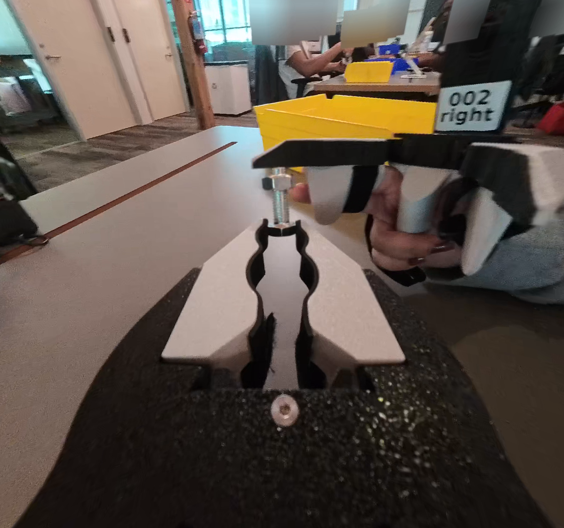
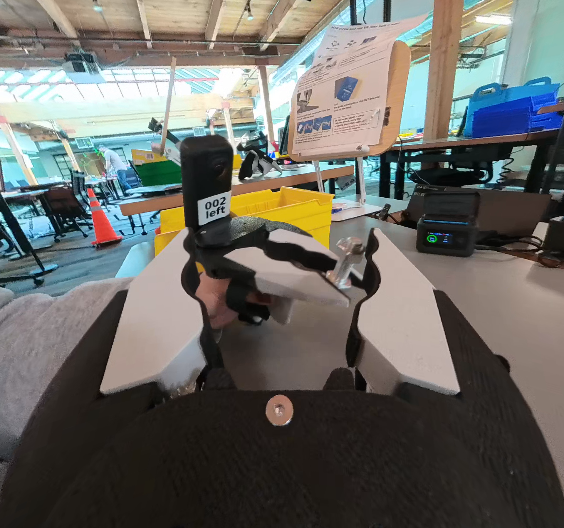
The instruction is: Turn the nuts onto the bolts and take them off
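Observation:
My left gripper (image 1: 280, 232) is shut on the head of a silver bolt (image 1: 280, 208) and holds it upright above the grey table (image 1: 122, 254). A silver nut (image 1: 279, 182) sits high on the bolt's thread. My right gripper (image 1: 268, 164) comes in flat from the right, level with the nut. In the right wrist view my right gripper (image 2: 280, 234) is wide open. The left gripper (image 2: 274, 266) reaches in between its fingers with the bolt (image 2: 343, 267). The nut (image 2: 351, 246) lies close against the inner edge of the right finger (image 2: 396, 299).
A yellow bin (image 1: 335, 122) stands on the table just behind the bolt and also shows in the right wrist view (image 2: 290, 208). An instruction sheet on a stand (image 2: 345, 92) and a small black device with a lit screen (image 2: 445, 235) stand at the right. People sit at tables behind.

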Available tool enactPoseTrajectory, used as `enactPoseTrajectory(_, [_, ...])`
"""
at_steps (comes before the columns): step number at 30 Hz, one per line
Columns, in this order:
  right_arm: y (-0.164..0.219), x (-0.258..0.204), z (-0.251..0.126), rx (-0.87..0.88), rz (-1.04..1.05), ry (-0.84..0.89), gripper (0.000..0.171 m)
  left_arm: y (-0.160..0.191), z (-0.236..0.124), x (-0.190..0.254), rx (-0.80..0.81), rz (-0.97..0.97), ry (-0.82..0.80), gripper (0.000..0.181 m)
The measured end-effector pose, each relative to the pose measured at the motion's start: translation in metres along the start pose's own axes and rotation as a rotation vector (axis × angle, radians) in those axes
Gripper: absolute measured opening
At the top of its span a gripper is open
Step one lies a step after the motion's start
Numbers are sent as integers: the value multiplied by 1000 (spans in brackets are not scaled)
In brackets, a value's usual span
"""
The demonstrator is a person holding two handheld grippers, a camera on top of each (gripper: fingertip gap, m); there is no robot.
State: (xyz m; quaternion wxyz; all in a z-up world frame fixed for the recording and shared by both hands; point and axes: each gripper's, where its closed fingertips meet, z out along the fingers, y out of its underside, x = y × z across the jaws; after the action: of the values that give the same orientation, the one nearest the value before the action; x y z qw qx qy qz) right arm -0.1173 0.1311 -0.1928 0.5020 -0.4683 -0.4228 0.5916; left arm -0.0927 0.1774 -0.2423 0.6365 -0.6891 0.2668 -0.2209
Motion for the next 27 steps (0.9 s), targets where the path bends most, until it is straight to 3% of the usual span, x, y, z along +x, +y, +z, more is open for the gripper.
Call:
enactPoseTrajectory(3, [0,-4,1,6,19,-30,109,-7,5,22,33,40,100,16])
enactPoseTrajectory(6, [1,-5,1,-2,20,-35,115,-7,3,6,44,-14,21,16])
enactPoseTrajectory(9, [-2,-2,-2,8,45,-47,101,-9,-14,-27,97,-139,-106,16])
enactPoseTrajectory(12, [-2,3,-2,3,4,-10,109,-22,-16,-6,160,-88,24,16])
enactPoseTrajectory(16, [1,-7,-1,-12,-7,-60,107,-14,0,27,93,-51,180,16])
enactPoseTrajectory(19, [-1,-8,-4,-9,-24,-69,94,-17,-2,19,119,-83,152,16])
enactPoseTrajectory(21, [-5,-3,-11,-5,-34,-81,71,-23,-11,6,171,-130,115,16])
enactPoseTrajectory(22, [-6,-4,-15,-9,-35,-117,46,-26,-16,0,197,-154,99,16])
enactPoseTrajectory(23, [-8,0,-17,-7,-21,-108,44,-28,-19,-3,216,-164,94,16])
enactPoseTrajectory(27, [-9,9,-14,9,-17,-55,87,-25,-11,13,172,-128,162,16])
